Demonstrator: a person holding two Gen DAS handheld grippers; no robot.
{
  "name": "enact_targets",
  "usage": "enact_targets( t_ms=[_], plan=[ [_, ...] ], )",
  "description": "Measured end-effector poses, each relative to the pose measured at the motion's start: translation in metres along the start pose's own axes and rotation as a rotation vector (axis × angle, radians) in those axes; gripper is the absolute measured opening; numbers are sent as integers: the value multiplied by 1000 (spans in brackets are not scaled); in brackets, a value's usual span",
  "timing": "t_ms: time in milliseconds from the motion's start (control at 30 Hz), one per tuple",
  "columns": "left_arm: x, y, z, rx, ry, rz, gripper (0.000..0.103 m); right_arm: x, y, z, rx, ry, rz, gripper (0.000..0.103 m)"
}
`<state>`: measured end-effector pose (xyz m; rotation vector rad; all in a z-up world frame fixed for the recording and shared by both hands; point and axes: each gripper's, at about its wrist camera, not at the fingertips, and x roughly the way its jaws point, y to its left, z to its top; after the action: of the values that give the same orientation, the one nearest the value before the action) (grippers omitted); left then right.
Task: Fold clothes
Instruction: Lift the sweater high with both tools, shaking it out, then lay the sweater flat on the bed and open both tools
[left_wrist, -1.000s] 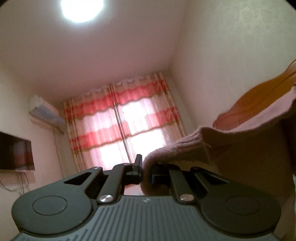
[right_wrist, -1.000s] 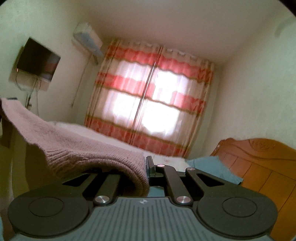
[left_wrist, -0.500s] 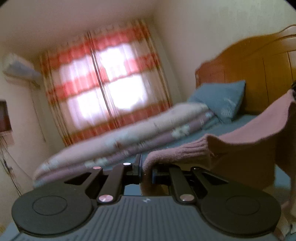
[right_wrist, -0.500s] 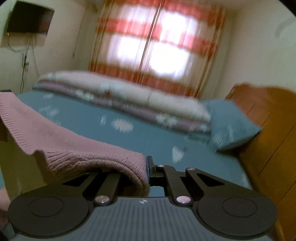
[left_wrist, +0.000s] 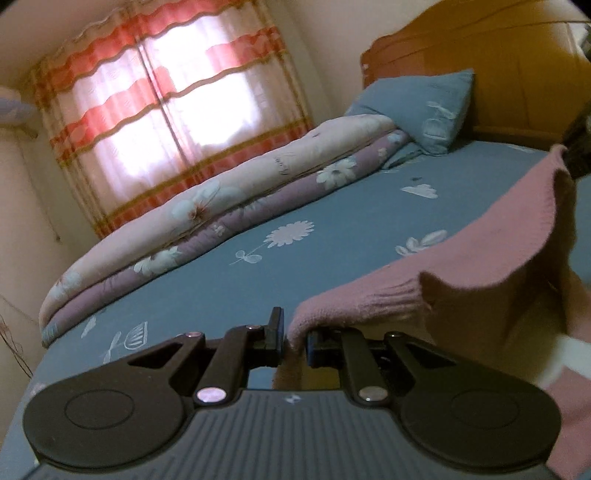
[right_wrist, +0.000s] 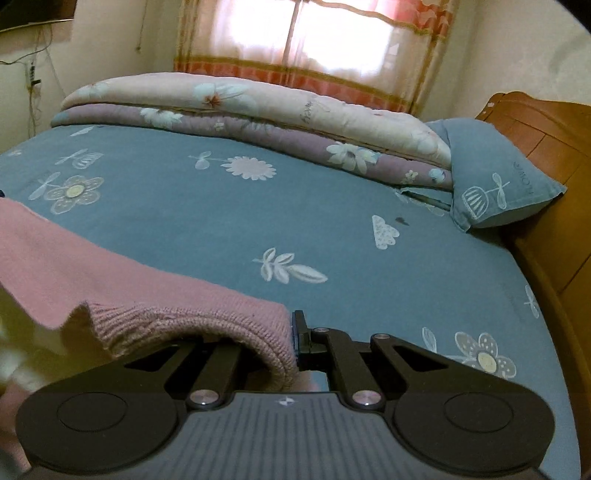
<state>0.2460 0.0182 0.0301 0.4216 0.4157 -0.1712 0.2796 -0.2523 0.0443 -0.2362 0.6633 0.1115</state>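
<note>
A pink knitted garment (left_wrist: 461, 254) hangs stretched between my two grippers above the bed. My left gripper (left_wrist: 293, 332) is shut on one ribbed corner of it, and the cloth runs up to the right toward the other gripper at the frame edge. In the right wrist view the same pink garment (right_wrist: 122, 291) comes in from the left, and my right gripper (right_wrist: 291, 343) is shut on its ribbed edge. The cloth covers the left finger there. The garment's lower part drops out of sight below both cameras.
A blue flowered bedsheet (right_wrist: 280, 218) spreads in front. A folded floral quilt (right_wrist: 258, 107) lies along the far side under striped curtains (left_wrist: 177, 99). A blue pillow (right_wrist: 495, 184) leans on the wooden headboard (right_wrist: 546, 155) at the right.
Both grippers have tilted down with the garment: a second ago they faced the ceiling and window, now they look over the bed surface. Both grips have held.
</note>
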Motion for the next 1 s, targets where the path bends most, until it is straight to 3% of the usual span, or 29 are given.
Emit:
enact_targets(
  t_ms=[133,467,700,833,1000],
  plan=[
    [33,3,8,-40,-2,39,12,29,0,7,23,-5,-19,8],
    [132,3,-9,-111,133,53,12,135,0,19,104,72,-45,8],
    [175,-1,-26,-134,188,66,13,172,3,13,121,100,-77,8],
    [191,-2,-18,-134,166,92,13,192,5,9,131,115,-95,8],
    [220,-17,-25,-126,252,89,13,218,7,4,144,135,-117,12]
  ],
)
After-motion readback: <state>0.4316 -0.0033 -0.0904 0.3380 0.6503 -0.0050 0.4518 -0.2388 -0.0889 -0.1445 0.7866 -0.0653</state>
